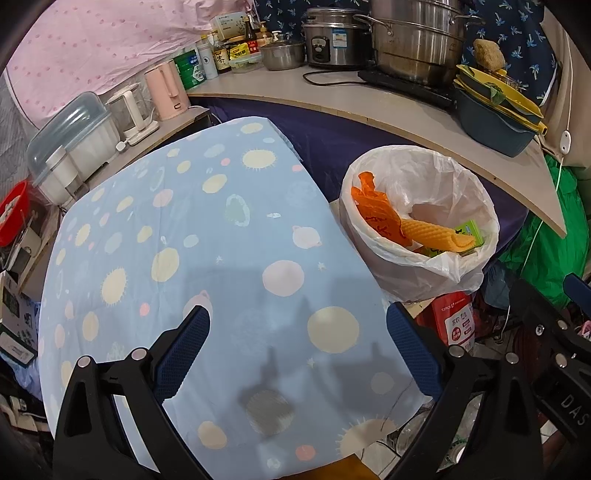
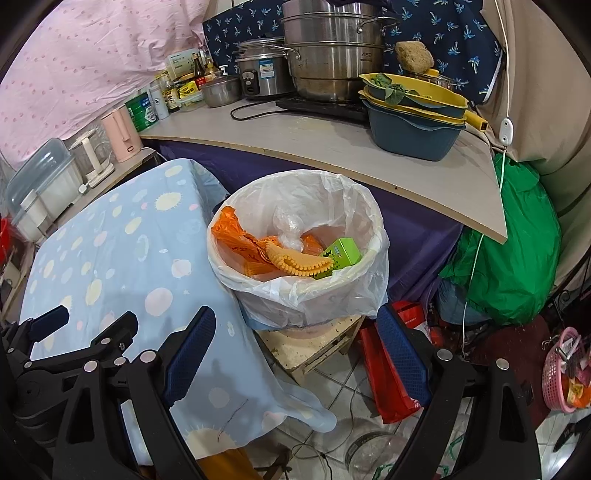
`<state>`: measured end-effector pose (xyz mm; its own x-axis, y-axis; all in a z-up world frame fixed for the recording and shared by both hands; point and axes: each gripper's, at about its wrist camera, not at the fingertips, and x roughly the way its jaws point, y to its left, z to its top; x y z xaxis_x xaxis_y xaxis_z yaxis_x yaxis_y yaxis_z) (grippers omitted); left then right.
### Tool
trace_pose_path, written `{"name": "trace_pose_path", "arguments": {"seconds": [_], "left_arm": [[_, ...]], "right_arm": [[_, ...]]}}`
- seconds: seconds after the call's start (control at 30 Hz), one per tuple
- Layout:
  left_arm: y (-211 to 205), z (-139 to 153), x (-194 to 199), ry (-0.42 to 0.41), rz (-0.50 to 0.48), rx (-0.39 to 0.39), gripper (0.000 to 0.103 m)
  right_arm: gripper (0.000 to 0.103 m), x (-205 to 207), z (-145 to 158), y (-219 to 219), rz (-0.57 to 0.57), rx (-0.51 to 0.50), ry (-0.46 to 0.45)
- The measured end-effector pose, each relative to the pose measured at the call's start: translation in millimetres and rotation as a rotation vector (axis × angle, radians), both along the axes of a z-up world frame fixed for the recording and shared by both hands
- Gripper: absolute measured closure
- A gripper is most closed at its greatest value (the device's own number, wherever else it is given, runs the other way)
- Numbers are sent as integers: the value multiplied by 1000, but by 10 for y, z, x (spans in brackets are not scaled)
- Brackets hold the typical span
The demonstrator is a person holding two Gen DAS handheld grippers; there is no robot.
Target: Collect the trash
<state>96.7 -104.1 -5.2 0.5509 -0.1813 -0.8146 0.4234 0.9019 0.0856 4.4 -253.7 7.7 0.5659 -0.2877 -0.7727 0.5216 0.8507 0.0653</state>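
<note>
Now trash bin [image 2: 295,258] ahead of right gripper [image 2: 295,350], both grippers' jaws wide, empty

A round bin lined with a white plastic bag [image 2: 295,280] stands upright beside the blue-clothed table, holding a crumpled orange plastic bag [image 2: 236,240], yellow ribbed foam sheet [image 2: 295,262] and green carton [image 2: 341,254]

A curved pale wooden worktop [image 2: 369,162] carries steel pots [image 2: 332,62] before a navy palm-print cloth [image 2: 443,33]. A pink dotted fabric [image 1: 92,48] hangs left; the white tiled floor [image 2: 332,391] lies cluttered below.
</note>
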Motion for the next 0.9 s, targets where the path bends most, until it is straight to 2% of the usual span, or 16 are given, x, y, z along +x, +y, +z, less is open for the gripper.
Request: {"name": "trace_pose_path", "arguments": {"seconds": [0.9], "left_arm": [[9, -36, -73, 16, 6, 5, 11]], "right_arm": [[13, -53, -7, -4, 1, -4, -10]]}}
